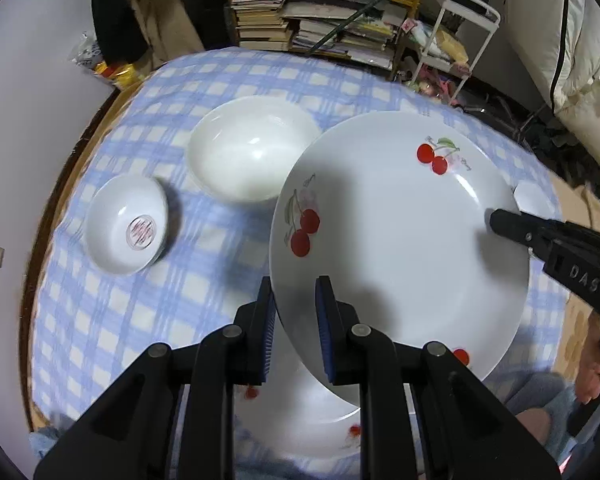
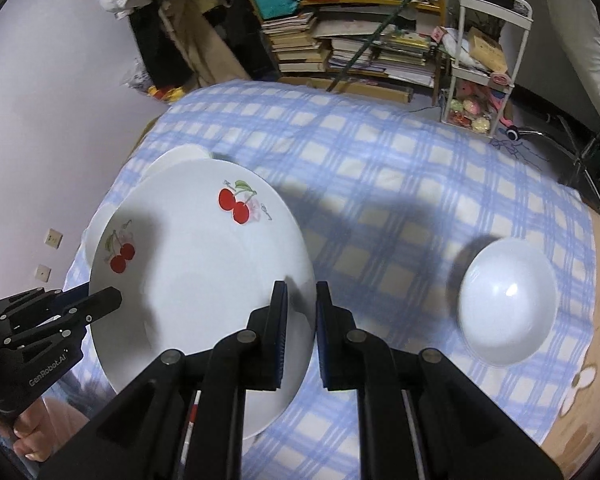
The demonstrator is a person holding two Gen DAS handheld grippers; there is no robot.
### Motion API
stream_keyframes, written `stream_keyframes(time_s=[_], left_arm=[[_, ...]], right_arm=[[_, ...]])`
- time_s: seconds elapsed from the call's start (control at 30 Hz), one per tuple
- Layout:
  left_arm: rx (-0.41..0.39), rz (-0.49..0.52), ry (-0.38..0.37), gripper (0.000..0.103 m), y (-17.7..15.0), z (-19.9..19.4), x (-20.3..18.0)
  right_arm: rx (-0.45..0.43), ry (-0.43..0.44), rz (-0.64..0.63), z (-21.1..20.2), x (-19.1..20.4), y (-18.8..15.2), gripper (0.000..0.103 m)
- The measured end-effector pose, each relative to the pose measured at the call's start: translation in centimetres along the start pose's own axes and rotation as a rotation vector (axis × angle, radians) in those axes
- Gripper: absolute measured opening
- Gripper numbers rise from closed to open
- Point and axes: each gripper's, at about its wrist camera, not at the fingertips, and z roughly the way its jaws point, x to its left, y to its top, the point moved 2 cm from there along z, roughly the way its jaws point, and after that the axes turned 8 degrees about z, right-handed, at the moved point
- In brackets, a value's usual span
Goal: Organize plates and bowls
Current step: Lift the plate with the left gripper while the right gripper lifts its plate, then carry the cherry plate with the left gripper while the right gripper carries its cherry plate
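Observation:
A large white cherry-print plate (image 1: 400,240) is held in the air, tilted, above the blue checked tablecloth. My left gripper (image 1: 296,300) is shut on its left rim. My right gripper (image 2: 302,300) is shut on its right rim; the plate also shows in the right wrist view (image 2: 200,280). The right gripper's finger shows in the left wrist view (image 1: 512,224). A second cherry plate (image 1: 300,420) lies on the table under the held one. A plain white bowl (image 1: 252,148) and a small bowl with a red mark (image 1: 128,228) stand to the left.
Another white bowl (image 2: 508,300) stands on the right of the table (image 2: 380,160). Bookshelves (image 1: 320,20) and a white rolling cart (image 2: 484,60) stand beyond the far edge. A wall is on the left.

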Motion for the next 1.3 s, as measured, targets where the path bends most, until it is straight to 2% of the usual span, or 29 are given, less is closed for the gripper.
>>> stream_keyframes(time_s=[0.2,0.4,0.73,0.9,1.13,1.2,1.3], left_arm=[[-0.008,-0.016,0.020,0.019,-3.1,-1.4,1.4],[-0.006,-0.045,-0.008,0.019,-5.8,-1.6,2.3],[0.026,-0.094,-0.030,0.019,-9.8,1.0,2.8],[0.036,-0.137,-0.056,0.019,-10.7,2.0,3.2],[0.066,-0.135,-0.026,0.019,-11.2,3.5,3.2],[0.074,-0.118,0.003,0.019,-11.3,3.8,3.0],[0.089,-0.131,0.000,0.019,-11.2,4.5,3.5]], right_arm=[[-0.011,-0.013,-0.045,-0.4,2.6,-2.5,0.015],[-0.017,0.002,-0.041,-0.6,3.6,-5.3,0.015],[0.004,-0.018,-0.026,2.0,3.2,-9.8,0.015],[-0.003,-0.056,0.003,3.7,3.2,-11.1,0.015],[-0.035,-0.061,0.009,4.7,3.3,-12.6,0.015],[-0.025,-0.056,0.011,5.3,3.3,-12.8,0.015],[-0.013,-0.062,-0.011,5.9,3.5,-12.9,0.015]])
